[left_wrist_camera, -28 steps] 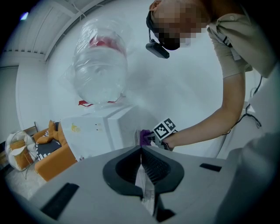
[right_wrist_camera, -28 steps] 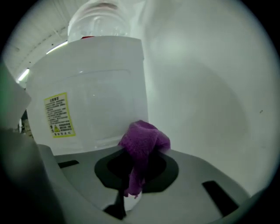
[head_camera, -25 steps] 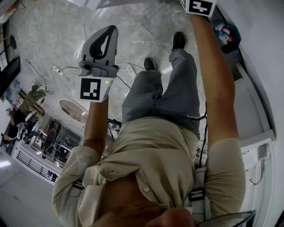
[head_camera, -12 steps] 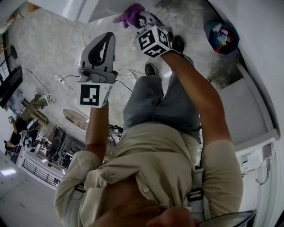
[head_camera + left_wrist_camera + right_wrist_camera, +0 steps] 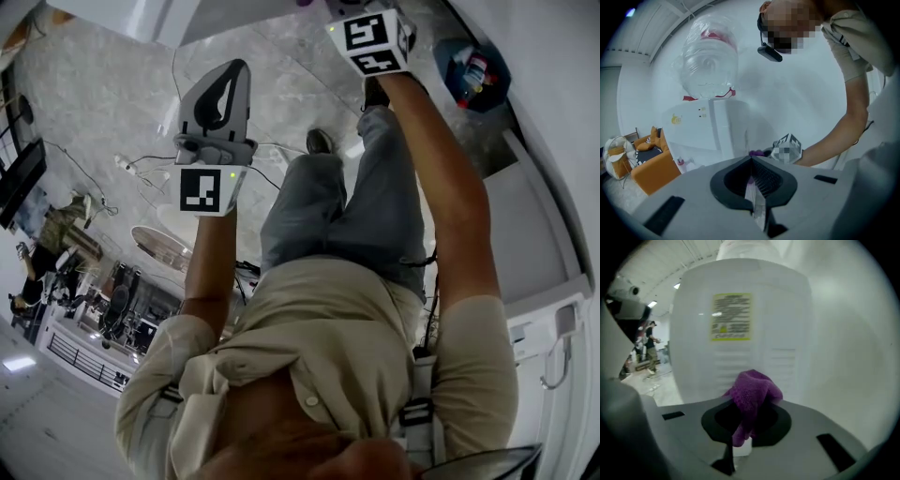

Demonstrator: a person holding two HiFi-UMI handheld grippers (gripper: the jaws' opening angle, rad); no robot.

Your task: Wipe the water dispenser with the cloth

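Note:
The white water dispenser (image 5: 740, 329) fills the right gripper view, showing a yellow label (image 5: 731, 316) and vent slots. My right gripper (image 5: 750, 405) is shut on the purple cloth (image 5: 753, 392), which bunches out of the jaws close to the dispenser panel. In the left gripper view the dispenser (image 5: 712, 126) stands further off with a clear bottle (image 5: 710, 61) on top, and the cloth (image 5: 757, 153) shows beside the right gripper's marker cube (image 5: 787, 149). My left gripper (image 5: 751, 159) is shut and holds nothing. It is raised at the left (image 5: 230, 80) of the head view.
A blue bin with bottles (image 5: 473, 70) sits on the floor near the wall. Cables (image 5: 141, 155) trail over the marble floor. An orange sofa (image 5: 651, 159) and a fan (image 5: 614, 154) stand left of the dispenser. A person (image 5: 647, 341) stands far off.
The right gripper swung down and left with the cloth, then back up and right to the top edge of the head view. The left gripper stayed nearly still.

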